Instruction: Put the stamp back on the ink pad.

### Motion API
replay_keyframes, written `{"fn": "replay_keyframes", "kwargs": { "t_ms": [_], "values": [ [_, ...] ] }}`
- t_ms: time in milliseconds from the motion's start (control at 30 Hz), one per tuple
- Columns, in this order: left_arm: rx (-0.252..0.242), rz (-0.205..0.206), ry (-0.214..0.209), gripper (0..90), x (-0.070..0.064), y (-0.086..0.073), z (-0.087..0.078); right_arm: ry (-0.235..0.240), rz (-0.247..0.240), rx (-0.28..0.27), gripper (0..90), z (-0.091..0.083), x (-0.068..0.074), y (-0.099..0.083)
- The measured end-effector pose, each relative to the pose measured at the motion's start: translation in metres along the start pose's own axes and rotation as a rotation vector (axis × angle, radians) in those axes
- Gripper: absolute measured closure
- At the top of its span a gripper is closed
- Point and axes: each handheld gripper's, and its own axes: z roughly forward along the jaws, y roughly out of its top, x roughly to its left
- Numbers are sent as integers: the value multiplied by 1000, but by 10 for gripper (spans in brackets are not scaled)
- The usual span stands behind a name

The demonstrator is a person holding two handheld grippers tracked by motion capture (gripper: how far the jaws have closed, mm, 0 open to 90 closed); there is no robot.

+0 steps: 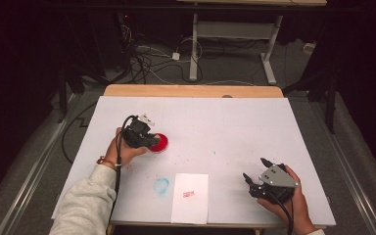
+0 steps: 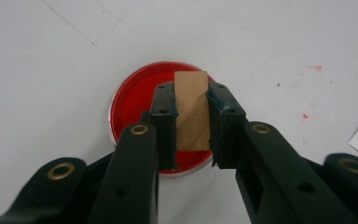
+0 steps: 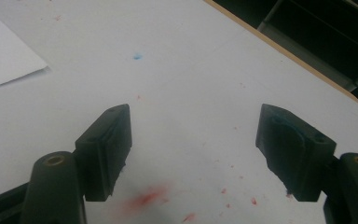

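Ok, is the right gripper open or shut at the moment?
Open. In the right gripper view, the right gripper has its jaws set wide apart with bare white table between them, nothing held.

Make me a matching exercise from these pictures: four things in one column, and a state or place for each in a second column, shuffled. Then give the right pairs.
Things
1. wooden block
2. red ink dish
3. sheet of paper
4. right gripper

States or places
A. open, holding nothing, over the white table
B. clamped between the jaws of the left gripper
C. lies at the near edge of the table, with a small red mark on it
D. round, under the wooden block

Pairs: 1-B, 2-D, 3-C, 4-A
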Motion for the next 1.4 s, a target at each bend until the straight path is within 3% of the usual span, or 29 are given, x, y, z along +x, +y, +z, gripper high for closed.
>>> {"fn": "replay_keyframes", "kwargs": {
  "t_ms": [367,667,900,1100,1400],
  "values": [
    [47,-14,-10,719,5,0,13,3,-5,8,274,1,1,0],
    [47,-26,-15,672,7,-1,16,4,-7,9,275,1,1,-1],
    [-3,-35,4,584,6,-1,10,3,-14,11,275,1,2,-1],
    [-25,-35,-9,729,7,-2,6,5,-18,12,275,2,2,-1],
    [-23,-34,-12,736,6,-2,7,5,-19,13,275,2,3,-1]
  ]
}}
